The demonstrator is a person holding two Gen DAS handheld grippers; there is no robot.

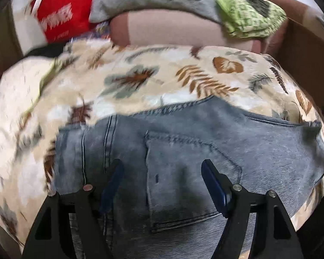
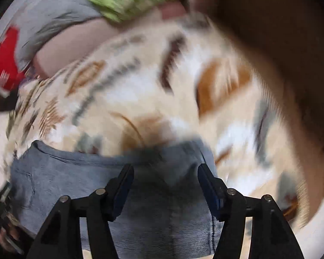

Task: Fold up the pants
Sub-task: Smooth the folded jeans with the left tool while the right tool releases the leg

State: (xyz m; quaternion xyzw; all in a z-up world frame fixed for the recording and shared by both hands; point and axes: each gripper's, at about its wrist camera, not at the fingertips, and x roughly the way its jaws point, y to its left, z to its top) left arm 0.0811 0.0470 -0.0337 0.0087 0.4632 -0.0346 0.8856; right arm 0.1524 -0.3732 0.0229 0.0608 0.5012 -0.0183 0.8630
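Both grippers spread wide, nothing clamped. Left gripper hovers over the back pocket of the jeans; right gripper sits above their edge. Jeans lie on a leaf-print blanket, lower part cut off by the frame. Right wrist view is badly motion-blurred; contact with the fabric is unclear.

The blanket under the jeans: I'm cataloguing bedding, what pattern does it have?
The blanket is cream with brown, rust and grey-green leaves; clearest in the left wrist view.
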